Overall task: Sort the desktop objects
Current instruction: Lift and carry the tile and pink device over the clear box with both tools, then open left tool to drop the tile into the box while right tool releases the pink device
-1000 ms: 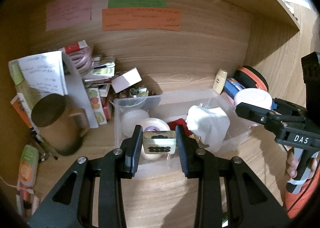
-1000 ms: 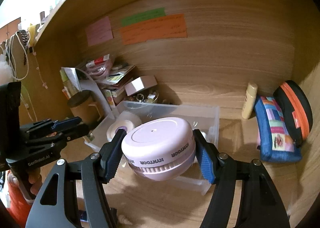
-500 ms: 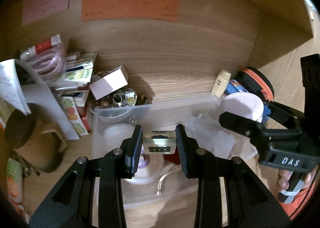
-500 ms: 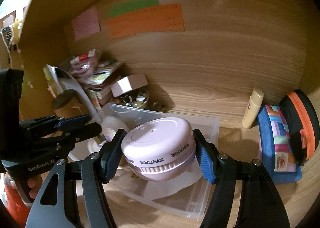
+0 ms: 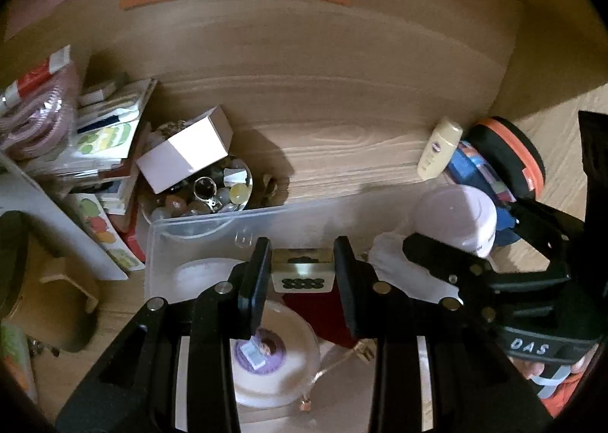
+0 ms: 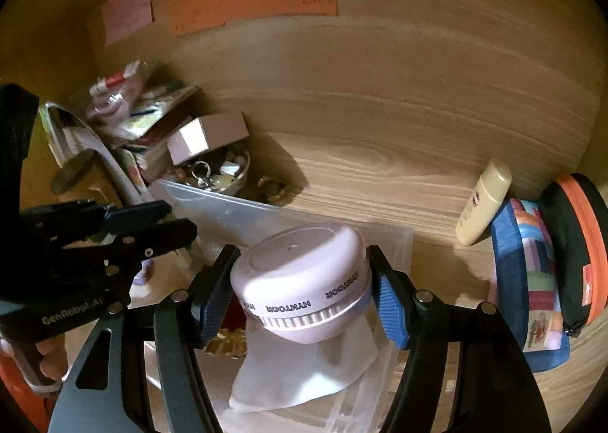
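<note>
My left gripper [image 5: 302,273] is shut on a small cream tile with black dots [image 5: 303,275] and holds it over the clear plastic bin [image 5: 197,239]. In the bin lie a white tape roll [image 5: 277,357], a red item [image 5: 319,315] and a white cloth [image 6: 304,368]. My right gripper [image 6: 304,288] is shut on a round pale lilac HYNTOOR device [image 6: 300,281] and holds it over the bin's right part, above the cloth. In the left wrist view the right gripper [image 5: 475,266] is at the right with the device [image 5: 456,220].
A bowl of trinkets [image 5: 205,193] with a white box [image 5: 186,154] on it stands behind the bin. Books and papers [image 5: 102,144] pile at the left, with a brown mug [image 5: 45,296]. A cream tube [image 6: 482,201], a blue pouch [image 6: 532,281] and a black-orange case [image 6: 581,243] sit at the right.
Both grippers have moved forward and down over the bin, each still holding its object. The bin and the back wall now look closer.
</note>
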A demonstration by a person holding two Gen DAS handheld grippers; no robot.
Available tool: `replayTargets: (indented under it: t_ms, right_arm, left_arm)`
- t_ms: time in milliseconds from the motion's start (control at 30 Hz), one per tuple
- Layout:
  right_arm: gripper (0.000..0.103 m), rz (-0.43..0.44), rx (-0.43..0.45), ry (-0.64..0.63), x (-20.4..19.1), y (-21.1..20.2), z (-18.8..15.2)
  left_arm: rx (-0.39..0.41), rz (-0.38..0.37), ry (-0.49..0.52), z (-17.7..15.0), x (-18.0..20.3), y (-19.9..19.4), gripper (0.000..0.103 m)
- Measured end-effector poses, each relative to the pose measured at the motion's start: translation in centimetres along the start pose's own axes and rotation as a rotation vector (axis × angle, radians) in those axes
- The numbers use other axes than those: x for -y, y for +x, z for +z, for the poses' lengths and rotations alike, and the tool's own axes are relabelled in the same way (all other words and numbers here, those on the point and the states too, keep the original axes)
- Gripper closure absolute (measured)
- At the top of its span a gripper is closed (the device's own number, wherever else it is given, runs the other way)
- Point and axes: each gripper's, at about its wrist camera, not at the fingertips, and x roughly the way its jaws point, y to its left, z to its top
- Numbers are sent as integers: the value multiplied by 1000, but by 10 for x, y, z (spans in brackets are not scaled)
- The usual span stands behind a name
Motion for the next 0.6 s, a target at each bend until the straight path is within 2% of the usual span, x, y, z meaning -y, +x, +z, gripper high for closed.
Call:
replayTargets:
  t_ms: [400,600]
  right_arm:
    - [40,35,-37,0,7,14,-7]
    - [40,3,-59,-19,5,20,-10]
  left_arm:
    - [-54,-12,-5,-6,-4,24,70]
    - [-66,-12,5,-8,1,27,70]
